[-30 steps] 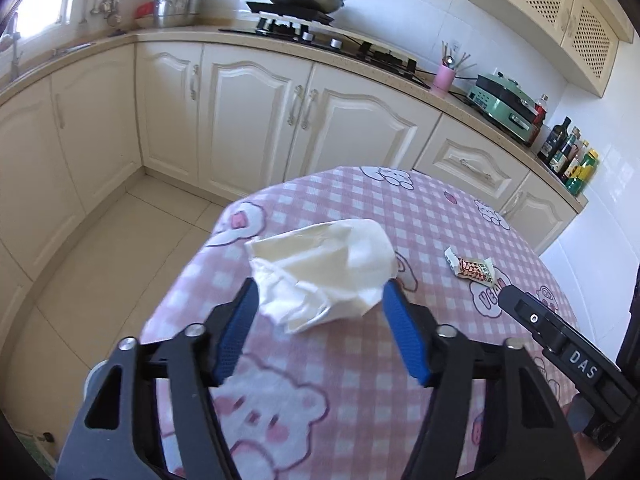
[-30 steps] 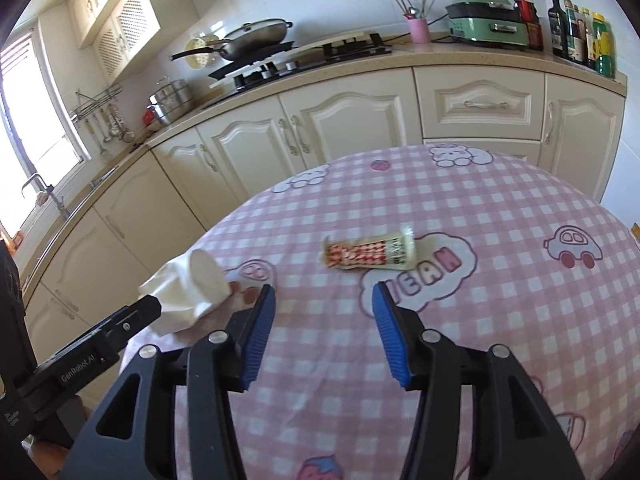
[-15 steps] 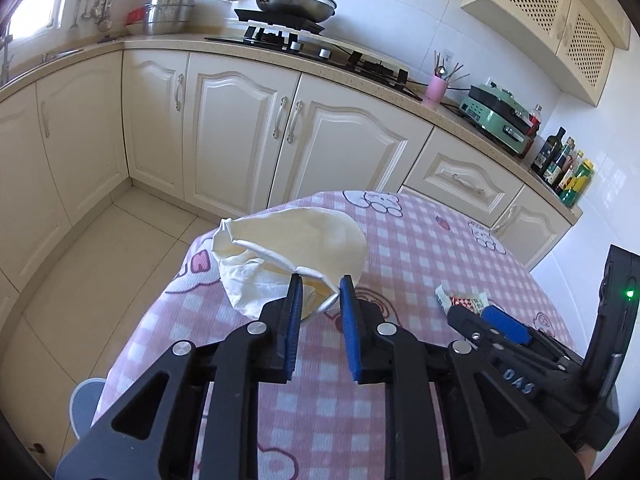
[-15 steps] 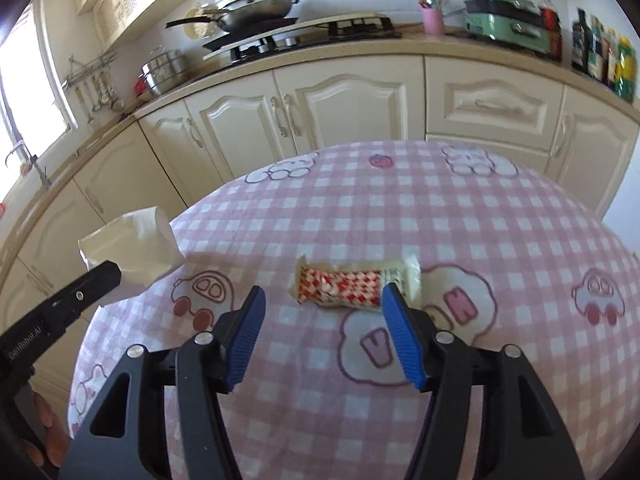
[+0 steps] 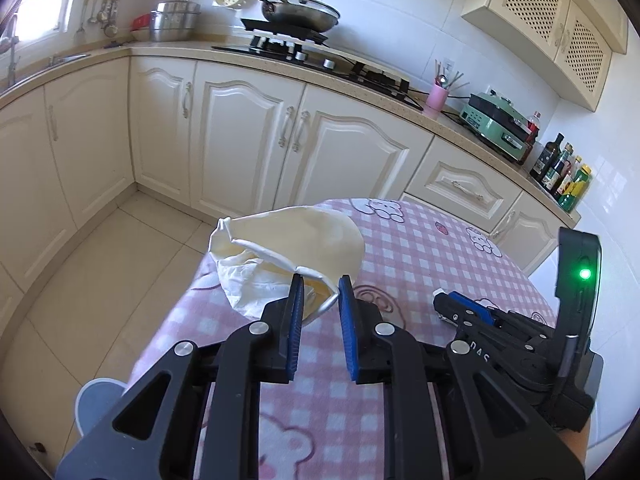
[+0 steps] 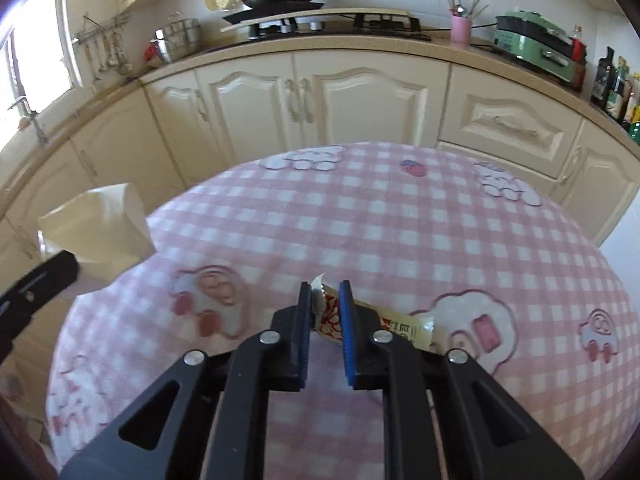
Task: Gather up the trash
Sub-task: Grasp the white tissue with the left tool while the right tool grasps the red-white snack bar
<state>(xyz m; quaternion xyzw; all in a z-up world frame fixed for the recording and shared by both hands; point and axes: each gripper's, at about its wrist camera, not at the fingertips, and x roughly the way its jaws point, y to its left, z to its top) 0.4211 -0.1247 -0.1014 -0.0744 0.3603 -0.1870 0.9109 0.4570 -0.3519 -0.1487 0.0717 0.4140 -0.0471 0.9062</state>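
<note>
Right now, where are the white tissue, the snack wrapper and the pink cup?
white tissue (image 5: 296,236): left wrist view, upper curved fold.
snack wrapper (image 6: 404,326): right wrist view, yellow end right of the jaws.
pink cup (image 6: 461,29): right wrist view, side wall.

Frying pan (image 5: 300,10) on stove; pink cup (image 5: 436,98), green appliance (image 5: 496,126) on counter.
</note>
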